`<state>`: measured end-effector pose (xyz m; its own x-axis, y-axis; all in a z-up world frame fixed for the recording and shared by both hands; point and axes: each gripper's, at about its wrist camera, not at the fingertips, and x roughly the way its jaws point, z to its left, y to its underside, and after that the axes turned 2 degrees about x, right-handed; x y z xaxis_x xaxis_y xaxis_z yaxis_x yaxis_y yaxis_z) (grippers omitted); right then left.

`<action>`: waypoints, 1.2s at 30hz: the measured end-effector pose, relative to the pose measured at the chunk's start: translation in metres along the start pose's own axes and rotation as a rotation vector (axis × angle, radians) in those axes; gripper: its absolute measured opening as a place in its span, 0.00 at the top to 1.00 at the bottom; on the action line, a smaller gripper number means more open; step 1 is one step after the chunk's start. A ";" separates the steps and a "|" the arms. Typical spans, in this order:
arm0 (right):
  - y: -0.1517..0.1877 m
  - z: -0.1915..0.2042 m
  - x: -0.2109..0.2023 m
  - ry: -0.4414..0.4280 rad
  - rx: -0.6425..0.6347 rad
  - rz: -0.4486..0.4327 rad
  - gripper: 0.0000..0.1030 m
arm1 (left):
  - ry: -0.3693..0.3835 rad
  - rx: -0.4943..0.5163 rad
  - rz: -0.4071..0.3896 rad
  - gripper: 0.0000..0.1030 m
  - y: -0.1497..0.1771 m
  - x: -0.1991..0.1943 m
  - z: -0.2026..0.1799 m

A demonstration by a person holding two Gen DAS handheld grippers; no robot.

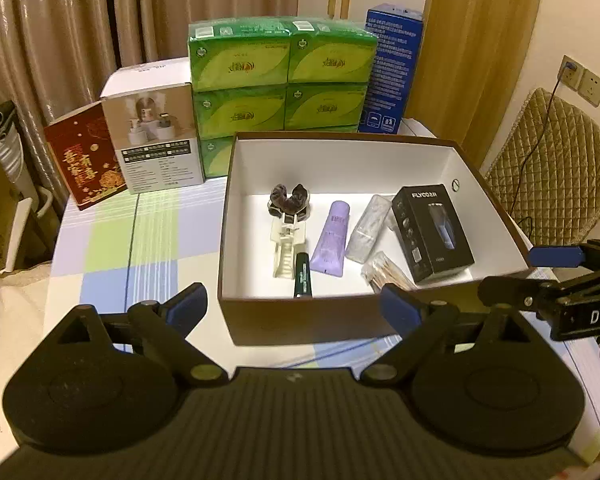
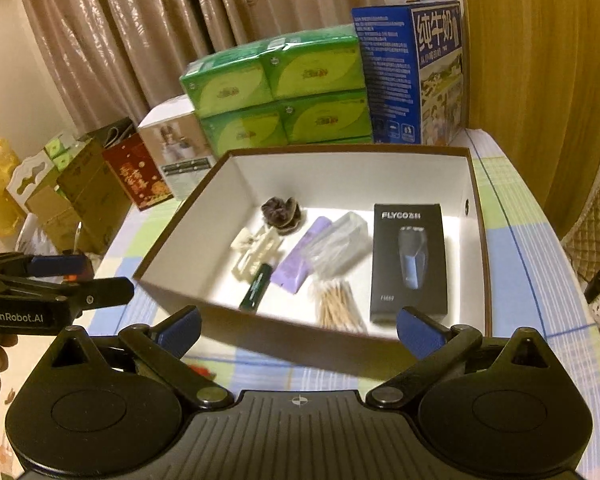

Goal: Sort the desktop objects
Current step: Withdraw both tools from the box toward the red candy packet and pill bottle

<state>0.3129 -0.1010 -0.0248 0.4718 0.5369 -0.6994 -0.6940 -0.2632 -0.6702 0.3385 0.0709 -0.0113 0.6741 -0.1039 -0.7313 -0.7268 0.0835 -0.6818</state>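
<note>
Tabletop box (image 1: 380, 160) with shaver carton (image 1: 432, 232)

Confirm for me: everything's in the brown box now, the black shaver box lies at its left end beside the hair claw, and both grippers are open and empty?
Not quite: the black shaver box lies at the right end of the brown box, beside the cotton swabs. The left wrist view shows it. The rest holds.
</note>
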 end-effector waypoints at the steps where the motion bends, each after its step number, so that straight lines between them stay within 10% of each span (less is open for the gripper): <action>1: 0.003 0.003 -0.003 0.003 -0.007 0.001 0.02 | -0.003 0.002 -0.001 0.11 0.003 -0.004 -0.001; 36: 0.095 0.018 -0.041 -0.060 0.042 0.139 0.02 | -0.061 -0.086 0.097 0.07 0.112 -0.070 -0.026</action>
<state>0.2178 -0.1338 -0.0557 0.3366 0.5450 -0.7679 -0.7730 -0.3058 -0.5559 0.2070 0.0618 -0.0359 0.6048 -0.0389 -0.7954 -0.7959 0.0050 -0.6054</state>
